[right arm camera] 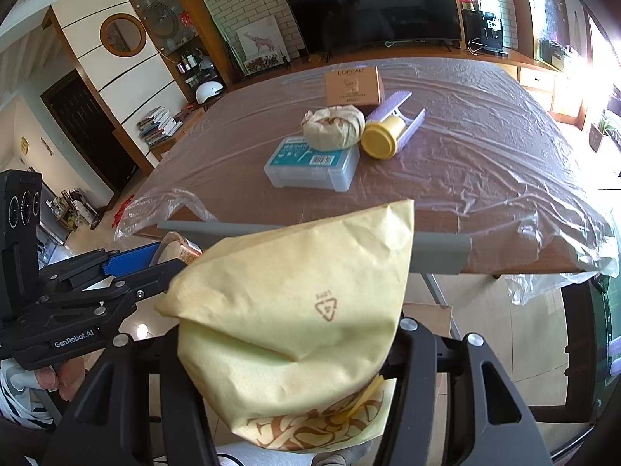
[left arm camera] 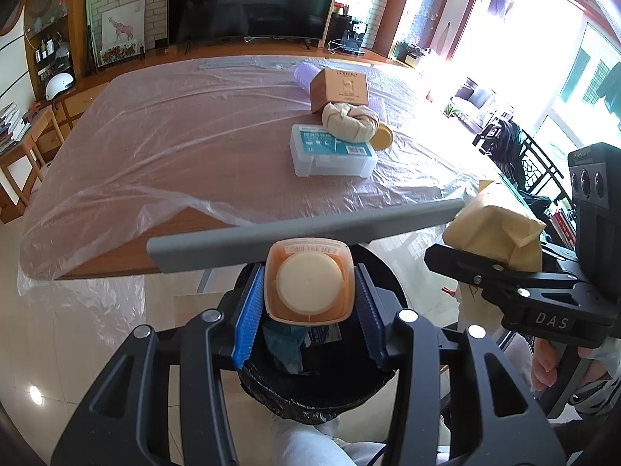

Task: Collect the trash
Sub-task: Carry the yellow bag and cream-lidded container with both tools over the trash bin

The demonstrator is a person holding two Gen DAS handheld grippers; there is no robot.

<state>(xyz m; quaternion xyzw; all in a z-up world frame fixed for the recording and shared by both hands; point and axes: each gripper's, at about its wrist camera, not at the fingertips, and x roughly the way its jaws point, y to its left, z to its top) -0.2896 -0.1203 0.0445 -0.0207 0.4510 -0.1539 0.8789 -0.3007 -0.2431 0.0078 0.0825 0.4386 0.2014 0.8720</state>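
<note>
Gripping an orange tub [left arm camera: 309, 280] with a pale round lid between their blue pads [left arm camera: 248, 310], the left tongs [left arm camera: 309, 303] hold it above a black-lined trash bin [left arm camera: 318, 388], which already has crumpled wrappers inside. The right tongs [right arm camera: 287, 369] are clamped on a yellow paper bag [right arm camera: 295, 310], which fills the middle of the right wrist view; in the left wrist view that bag [left arm camera: 496, 233] sits at about three o'clock of the tub. A grey bar [left arm camera: 302, 233] runs along the near edge of the desk [left arm camera: 155, 147], which is covered in clear plastic sheeting. Farther back on the desk, toward twelve o'clock, lie a clear plastic box [right arm camera: 312, 167] with a teal label, a wadded paper bundle [right arm camera: 333, 126] resting on its far end, a yellow jar [right arm camera: 382, 138] on its side just at three o'clock of the bundle, a lilac clip [right arm camera: 392, 110] behind the jar, and a brown carton [right arm camera: 353, 85].
</note>
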